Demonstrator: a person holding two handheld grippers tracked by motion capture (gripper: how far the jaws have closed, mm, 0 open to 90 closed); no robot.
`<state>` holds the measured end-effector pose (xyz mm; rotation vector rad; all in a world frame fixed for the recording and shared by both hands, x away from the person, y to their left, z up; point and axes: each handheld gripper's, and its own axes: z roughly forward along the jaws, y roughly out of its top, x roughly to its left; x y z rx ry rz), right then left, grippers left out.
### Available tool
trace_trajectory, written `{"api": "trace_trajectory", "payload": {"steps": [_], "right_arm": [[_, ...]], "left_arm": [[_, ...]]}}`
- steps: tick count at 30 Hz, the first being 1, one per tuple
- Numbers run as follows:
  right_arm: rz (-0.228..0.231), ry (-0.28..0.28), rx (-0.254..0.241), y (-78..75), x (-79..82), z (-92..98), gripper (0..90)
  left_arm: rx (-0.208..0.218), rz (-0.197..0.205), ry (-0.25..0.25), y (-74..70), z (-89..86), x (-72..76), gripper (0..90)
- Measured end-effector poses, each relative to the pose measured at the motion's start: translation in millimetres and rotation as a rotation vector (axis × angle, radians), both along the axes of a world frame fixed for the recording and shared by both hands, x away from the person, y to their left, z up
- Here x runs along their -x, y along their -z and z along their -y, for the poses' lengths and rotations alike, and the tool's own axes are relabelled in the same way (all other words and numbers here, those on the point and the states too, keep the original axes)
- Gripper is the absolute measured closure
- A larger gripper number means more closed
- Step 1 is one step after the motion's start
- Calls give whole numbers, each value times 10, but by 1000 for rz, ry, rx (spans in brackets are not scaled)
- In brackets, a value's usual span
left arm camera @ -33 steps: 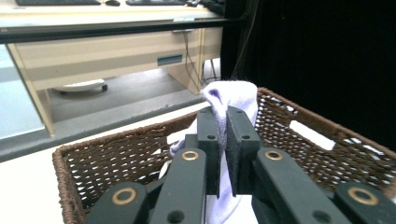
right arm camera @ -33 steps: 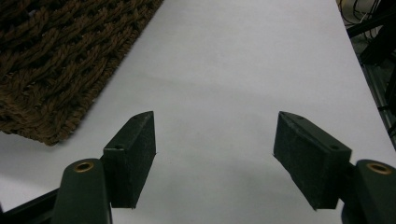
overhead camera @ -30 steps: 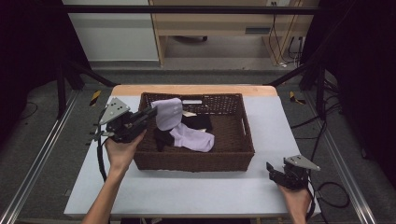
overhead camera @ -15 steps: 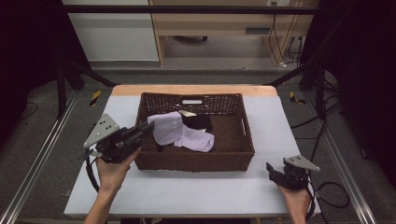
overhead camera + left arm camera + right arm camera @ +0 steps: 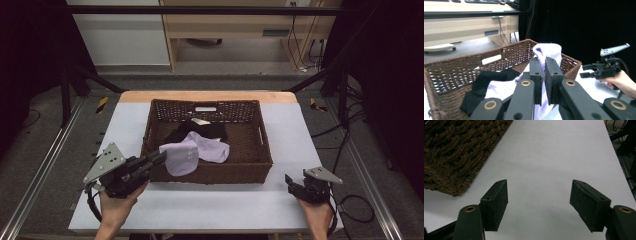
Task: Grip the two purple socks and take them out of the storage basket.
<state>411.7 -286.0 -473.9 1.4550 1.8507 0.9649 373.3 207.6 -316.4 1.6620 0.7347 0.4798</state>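
While the left gripper (image 5: 161,156) clamps a lavender sock (image 5: 181,156), that sock drapes over the wicker basket's (image 5: 210,172) near-left rim; the right gripper (image 5: 290,181) rests open on the table (image 5: 210,205).

I am looking at my left gripper (image 5: 159,156): a black body wearing a grey three-cornered plate dotted with small holes, a black cable looping beneath it. Its black jaws are showing flat, felt-like pads, small screw holes and brass-ringed pivots on rounded arms. My right gripper (image 5: 290,181) is showing the same black build, grey plate and trailing black cable. My forearms are wearing no sleeves.
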Motion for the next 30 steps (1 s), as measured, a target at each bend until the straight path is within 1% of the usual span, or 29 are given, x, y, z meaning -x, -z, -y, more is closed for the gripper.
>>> {"api": "trace_trajectory", "payload": {"steps": [1,4,6,8,14,19,20,23,26,27,28,30], "right_arm": [[1,0,-1,-1,0,2,307],[1,-2,-2,-1,4,7,308],[0,-2,0,1,5,4,309],[1,-2,0,-2,7,1,310],[0,-4,-1,-2,9,-5,314],[0,-5,-2,-2,11,-6,316],[-1,-5,-2,-2,12,-7,316],[0,-8,-3,-5,16,-7,317],[-3,-10,-5,4,8,-13,317],[-5,-11,-2,7,6,-17,317],[-7,-12,0,8,6,-19,318],[-11,-11,-4,12,4,-24,321]], "left_arm": [[-4,1,3,13,7,25,841],[-38,-3,13,69,33,99,841],[-39,-21,30,141,43,138,841],[-54,-32,30,202,51,163,841],[-96,-93,40,432,70,204,841],[-124,-144,40,611,86,201,841],[-134,-157,42,662,93,200,841],[-147,-195,47,783,112,185,841],[-172,-235,50,912,140,146,841],[-187,-243,50,956,150,132,841],[-199,-261,50,1007,155,107,841],[-205,-286,42,1076,153,65,841]]}}
